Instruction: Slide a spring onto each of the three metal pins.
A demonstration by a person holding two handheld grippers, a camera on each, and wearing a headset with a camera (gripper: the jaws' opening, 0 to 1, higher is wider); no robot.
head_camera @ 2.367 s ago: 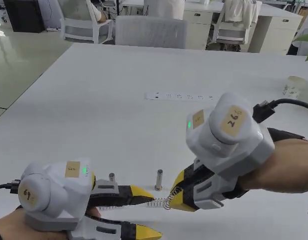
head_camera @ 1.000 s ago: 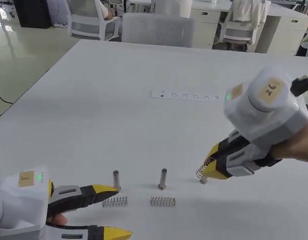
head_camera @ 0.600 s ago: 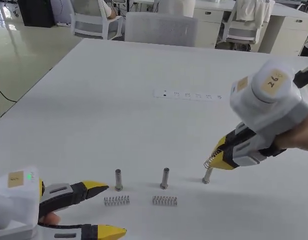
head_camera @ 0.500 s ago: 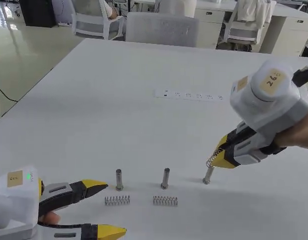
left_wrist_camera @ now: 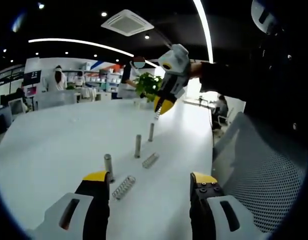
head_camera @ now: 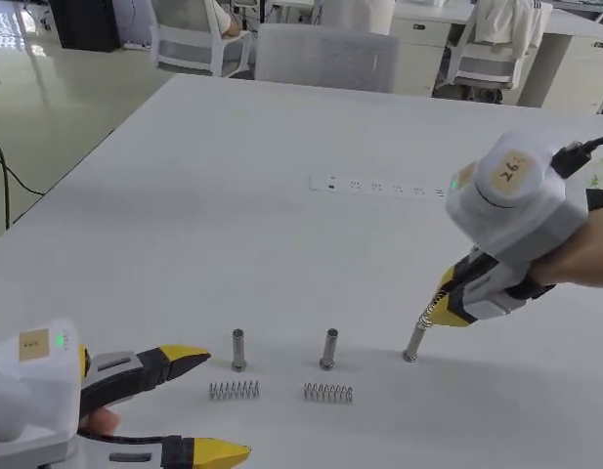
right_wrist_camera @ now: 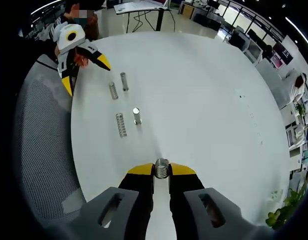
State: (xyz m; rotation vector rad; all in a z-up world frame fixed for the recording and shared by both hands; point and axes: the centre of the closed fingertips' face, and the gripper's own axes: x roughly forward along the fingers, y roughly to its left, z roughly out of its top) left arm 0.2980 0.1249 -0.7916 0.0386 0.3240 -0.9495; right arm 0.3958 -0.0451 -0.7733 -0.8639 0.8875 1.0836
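**First spring meets the end pin**

Close to the near edge of the tabletop (head_camera: 281, 176), the left gripper (head_camera: 225, 403) hovers with its jaws apart, holding nothing. Just past it, two springs (head_camera: 234, 390) lie loose in front of two bare pins (head_camera: 239, 349). Further along the row, the right gripper (head_camera: 446, 311) has its jaws clamped on a third spring (head_camera: 429, 315). This one is tilted, with its lower end at the tip of the third pin (head_camera: 415, 342). Pushed down at that slant, a coil could snag the tip and the spring could buckle or flick free.
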